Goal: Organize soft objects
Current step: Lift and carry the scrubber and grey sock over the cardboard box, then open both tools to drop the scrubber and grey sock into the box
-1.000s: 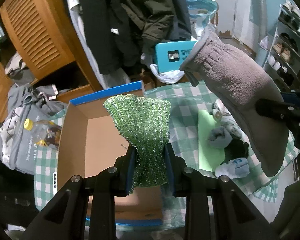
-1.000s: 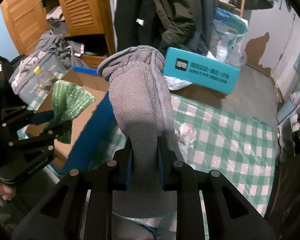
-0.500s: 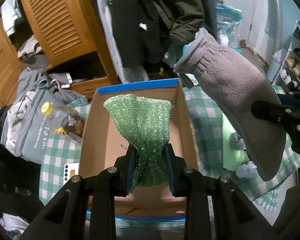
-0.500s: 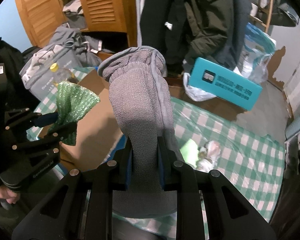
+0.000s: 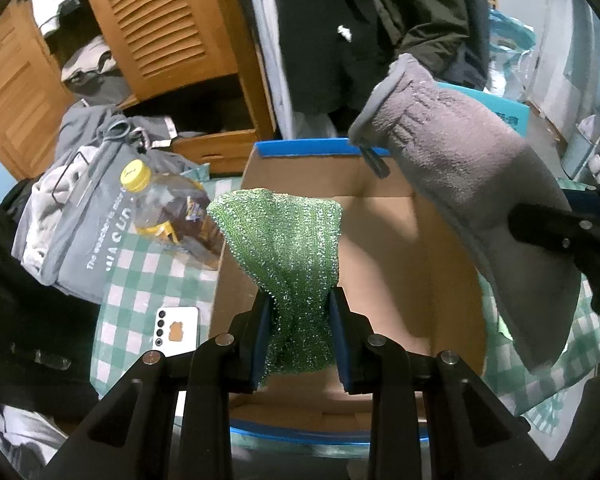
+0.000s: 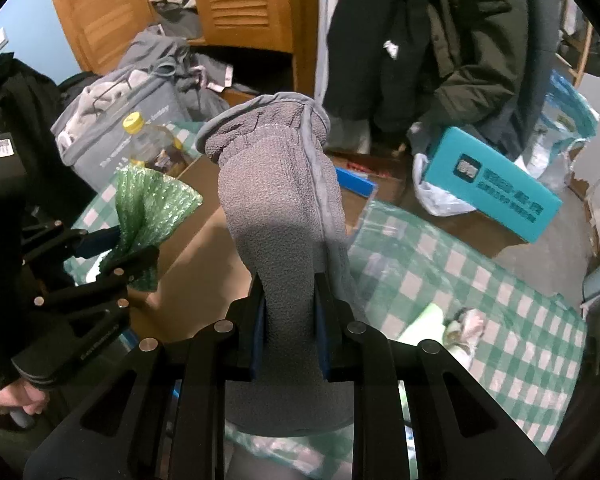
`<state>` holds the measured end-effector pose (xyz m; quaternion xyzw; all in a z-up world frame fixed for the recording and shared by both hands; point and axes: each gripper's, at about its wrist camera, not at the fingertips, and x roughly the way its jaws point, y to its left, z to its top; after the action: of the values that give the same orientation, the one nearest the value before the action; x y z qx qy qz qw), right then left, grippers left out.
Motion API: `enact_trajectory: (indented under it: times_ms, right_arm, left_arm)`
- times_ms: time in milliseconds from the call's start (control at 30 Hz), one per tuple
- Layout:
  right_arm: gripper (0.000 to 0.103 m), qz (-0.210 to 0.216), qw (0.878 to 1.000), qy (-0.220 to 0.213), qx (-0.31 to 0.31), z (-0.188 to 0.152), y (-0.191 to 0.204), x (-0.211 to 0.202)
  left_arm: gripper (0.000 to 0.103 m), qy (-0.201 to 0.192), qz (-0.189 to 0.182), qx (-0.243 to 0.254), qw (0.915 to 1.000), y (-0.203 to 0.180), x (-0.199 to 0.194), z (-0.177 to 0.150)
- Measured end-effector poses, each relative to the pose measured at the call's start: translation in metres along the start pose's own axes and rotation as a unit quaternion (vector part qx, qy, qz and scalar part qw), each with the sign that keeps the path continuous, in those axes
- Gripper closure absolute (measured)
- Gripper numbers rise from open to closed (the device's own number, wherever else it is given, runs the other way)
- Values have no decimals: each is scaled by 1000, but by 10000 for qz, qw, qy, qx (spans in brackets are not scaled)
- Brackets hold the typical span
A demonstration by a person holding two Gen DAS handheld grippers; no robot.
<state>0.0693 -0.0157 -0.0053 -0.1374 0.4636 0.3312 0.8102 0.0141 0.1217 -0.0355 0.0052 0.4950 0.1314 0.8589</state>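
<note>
Left gripper pinched tight on green mesh cloth, jaws only a little apart w/ cloth bunched between pads, top of cloth fanning out above fingers. Held over open cardboard box, box w/ blue-taped rim, inside bare brown as far as visible. Right gripper nearly closed, clamped on grey fleece sock; cuff end up and away from fingers, toe end hanging below jaws toward camera. In left view, sock slanting across right side, over box's right edge, w/ black finger of right gripper across its lower part. In right view, left gripper at left w/ green cloth sticking up, a hand on its handle at bottom left corner. Box sitting on green-and-white checked cloth covering the surface. Left of box: bottle w/ yellow cap lying tilted, touching or just beside box wall; white phone face down near box's near-left corner; grey bag stuffed w/ clothes beyond bottle. Right of box, small pile of balled socks beside a light green sheet on the checked cloth, well apart from grippers. Teal carton on floor beyond; dark coats hanging behind, wooden louvred doors at back left.
</note>
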Motion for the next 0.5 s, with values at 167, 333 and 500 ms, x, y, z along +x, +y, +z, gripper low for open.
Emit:
enact_trajectory:
  times_ms: [167,333,500]
  right_arm:
    - [83,37,9998,140,-105,8,14,17]
    - [83,93,9994,312,-119,14,23,36]
    - [83,166,9990,404,-122,17,27,47]
  left_arm:
    - [75,141,17,-111,9998,10,12,-4]
    - [75,205,59,-133,9997,12,16,-5]
    - [70,264,115,-115,9995,12,18,-5]
